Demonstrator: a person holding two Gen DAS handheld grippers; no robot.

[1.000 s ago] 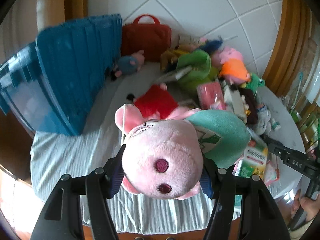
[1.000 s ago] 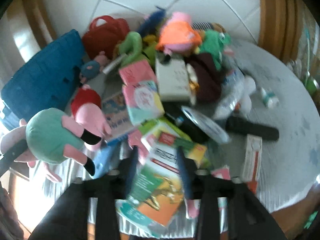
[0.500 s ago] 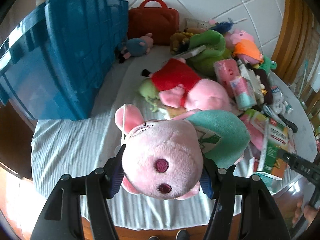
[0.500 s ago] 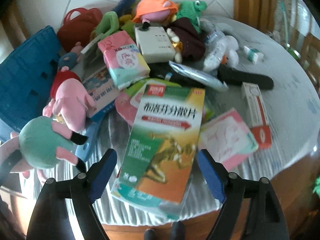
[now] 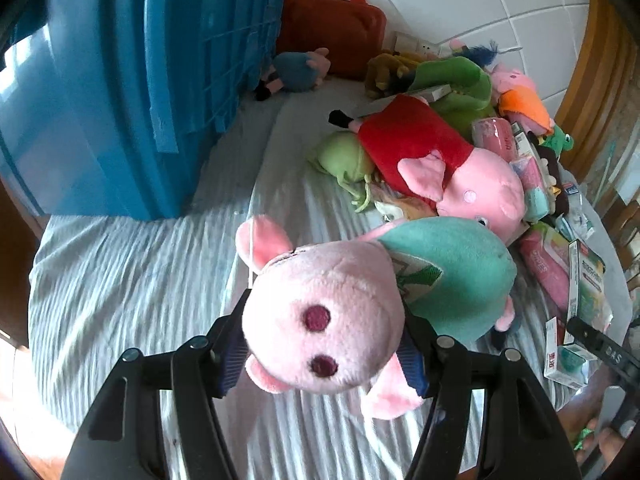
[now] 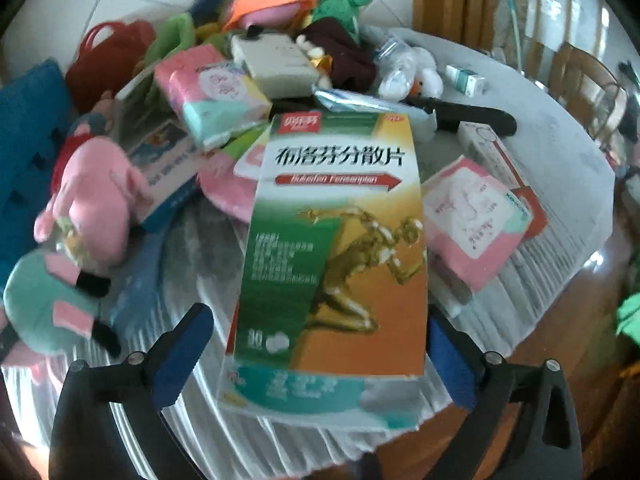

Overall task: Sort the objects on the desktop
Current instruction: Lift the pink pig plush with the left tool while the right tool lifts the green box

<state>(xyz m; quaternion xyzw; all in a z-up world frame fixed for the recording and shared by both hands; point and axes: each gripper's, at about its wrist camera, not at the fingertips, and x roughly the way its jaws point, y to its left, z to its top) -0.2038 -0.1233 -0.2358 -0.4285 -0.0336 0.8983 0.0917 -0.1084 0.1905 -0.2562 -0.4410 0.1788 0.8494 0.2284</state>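
The left gripper (image 5: 324,344) was clamped on the head of a pink pig plush in a teal dress (image 5: 352,300), held above the striped tablecloth (image 5: 132,280) near the blue crate (image 5: 120,80). The right gripper (image 6: 316,344) had its jaws opening, both pads clear of the green-and-orange medicine box (image 6: 336,240) lying between them at the table's front edge. The box appeared to overhang the edge, though blur left that uncertain. Recommended practice: draw the right gripper straight back without brushing the box, and keep the plush squeezed until it is over the crate's opening.
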